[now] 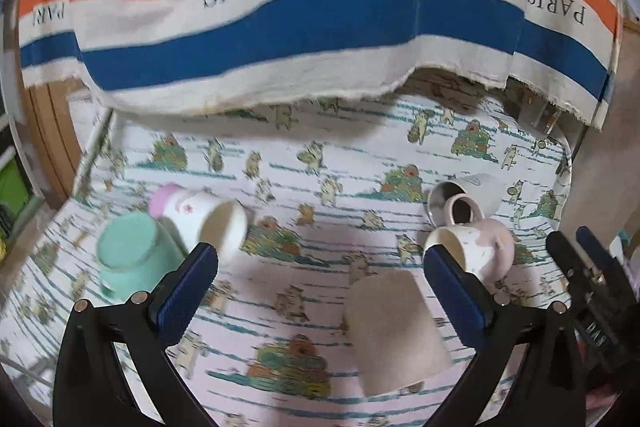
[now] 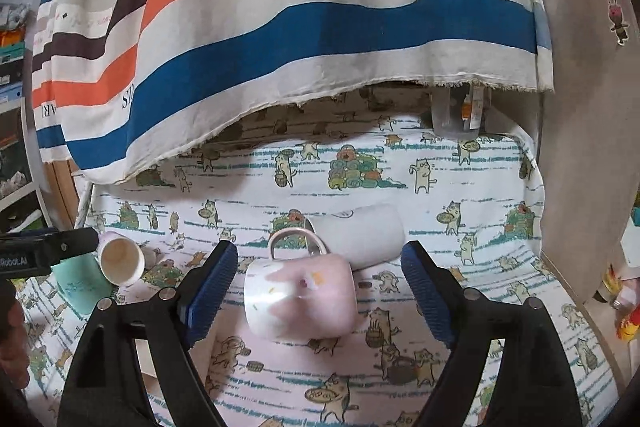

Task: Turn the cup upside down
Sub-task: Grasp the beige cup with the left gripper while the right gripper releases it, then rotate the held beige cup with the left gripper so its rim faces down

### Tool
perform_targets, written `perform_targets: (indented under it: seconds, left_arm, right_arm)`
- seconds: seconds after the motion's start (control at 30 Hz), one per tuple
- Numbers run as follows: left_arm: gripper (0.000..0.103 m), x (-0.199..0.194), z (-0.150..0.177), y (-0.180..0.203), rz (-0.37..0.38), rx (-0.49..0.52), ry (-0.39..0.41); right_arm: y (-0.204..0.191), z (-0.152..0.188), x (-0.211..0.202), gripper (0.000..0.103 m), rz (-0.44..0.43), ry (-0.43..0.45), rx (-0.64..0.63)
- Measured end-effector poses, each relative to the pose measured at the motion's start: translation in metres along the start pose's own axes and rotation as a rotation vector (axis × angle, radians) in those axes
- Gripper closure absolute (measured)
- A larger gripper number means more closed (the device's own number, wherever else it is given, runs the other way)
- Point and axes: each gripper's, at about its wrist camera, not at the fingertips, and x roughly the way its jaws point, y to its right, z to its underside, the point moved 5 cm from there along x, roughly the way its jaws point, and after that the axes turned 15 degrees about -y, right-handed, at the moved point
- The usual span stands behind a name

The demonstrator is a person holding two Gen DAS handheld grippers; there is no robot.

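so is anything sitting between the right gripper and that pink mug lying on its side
Nothing visible. The pink mug lies on its side between the open right gripper fingers, with bare tablecloth on both sides. The white mug lies behind it, against its handle, not in the approach path.

Pink mug (image 2: 300, 297); mint-green cup (image 1: 132, 259); beige cup (image 1: 394, 327); cat-print tablecloth (image 2: 360, 187); orange-blue-brown striped curtain (image 2: 280, 7).

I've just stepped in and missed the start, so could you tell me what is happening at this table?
A person holds a gripper in each hand over a cat-print tablecloth strewn with cups. The right gripper is open around a pink mug lying on its side, not gripping it. The left gripper is open above an upside-down beige cup. A green cup also sits upside down; two white cups lie on their sides.
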Motion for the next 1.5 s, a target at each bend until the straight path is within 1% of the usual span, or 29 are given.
perform_targets:
  seconds: [0.1, 0.13, 0.23, 0.33, 0.4, 0.47, 0.5, 0.53, 0.57, 0.63, 0.67, 0.77, 0.9, 0.97, 1.0, 1.07, 1.27, 1.37, 1.5]
  left_arm:
    - [0.001, 0.014, -0.001, 0.01, 0.032, -0.012, -0.065]
    - [0.001, 0.021, -0.001, 0.014, 0.046, -0.017, -0.098]
    - [0.001, 0.045, 0.0, 0.021, 0.08, -0.055, -0.195]
    - [0.002, 0.065, 0.003, 0.028, 0.101, -0.079, -0.271]
    - [0.005, 0.074, 0.005, 0.032, 0.1, -0.089, -0.297]
    - [0.007, 0.081, 0.006, 0.034, 0.097, -0.107, -0.321]
    - [0.008, 0.084, 0.007, 0.034, 0.103, -0.12, -0.333]
    - [0.01, 0.087, 0.008, 0.035, 0.106, -0.137, -0.347]
    - [0.013, 0.089, 0.008, 0.036, 0.108, -0.148, -0.356]
    - [0.014, 0.092, 0.007, 0.039, 0.104, -0.141, -0.361]
    - [0.014, 0.093, 0.007, 0.042, 0.092, -0.133, -0.359]
    - [0.015, 0.095, 0.005, 0.046, 0.065, -0.117, -0.356]
    - [0.017, 0.103, 0.004, 0.052, 0.028, -0.115, -0.381]
    - [0.02, 0.109, 0.006, 0.057, 0.035, -0.106, -0.417]
    - [0.023, 0.11, 0.007, 0.057, 0.029, -0.107, -0.422]
    - [0.025, 0.111, 0.009, 0.056, 0.011, -0.12, -0.423]
    - [0.027, 0.121, 0.014, 0.054, -0.031, -0.123, -0.446]
    - [0.036, 0.124, 0.015, 0.054, -0.053, -0.112, -0.452]
    - [0.036, 0.122, 0.015, 0.056, -0.04, -0.094, -0.449]
  right_arm:
    - [0.001, 0.003, 0.001, 0.016, -0.046, 0.021, 0.014]
    - [0.002, 0.005, 0.002, 0.015, -0.055, 0.027, 0.02]
    - [0.003, 0.006, 0.005, 0.015, -0.05, 0.013, 0.019]
    - [0.003, 0.009, 0.005, 0.015, -0.031, 0.007, 0.018]
    - [0.002, 0.01, 0.004, 0.015, -0.026, 0.01, 0.017]
    - [0.002, 0.011, 0.002, 0.015, -0.014, 0.016, 0.013]
    - [0.002, 0.011, 0.001, 0.015, 0.001, 0.021, 0.013]
    - [0.005, 0.011, -0.003, 0.015, 0.047, 0.037, 0.026]
    - [0.009, 0.011, -0.007, 0.015, 0.088, 0.058, 0.041]
    - [0.017, 0.011, -0.016, 0.015, 0.135, 0.108, 0.071]
    - [0.02, 0.011, -0.017, 0.015, 0.136, 0.115, 0.083]
    - [0.027, 0.011, -0.012, 0.015, 0.121, 0.08, 0.111]
    - [0.033, 0.012, -0.007, 0.015, 0.097, 0.051, 0.142]
    - [0.031, 0.014, -0.005, 0.015, 0.104, 0.048, 0.136]
    - [0.03, 0.014, -0.005, 0.015, 0.112, 0.05, 0.126]
    - [0.025, 0.015, -0.005, 0.015, 0.117, 0.053, 0.107]
    - [0.012, 0.015, -0.011, 0.015, 0.132, 0.083, 0.049]
    - [0.007, 0.015, -0.012, 0.015, 0.142, 0.091, 0.024]
    - [0.005, 0.016, -0.011, 0.015, 0.154, 0.095, 0.012]
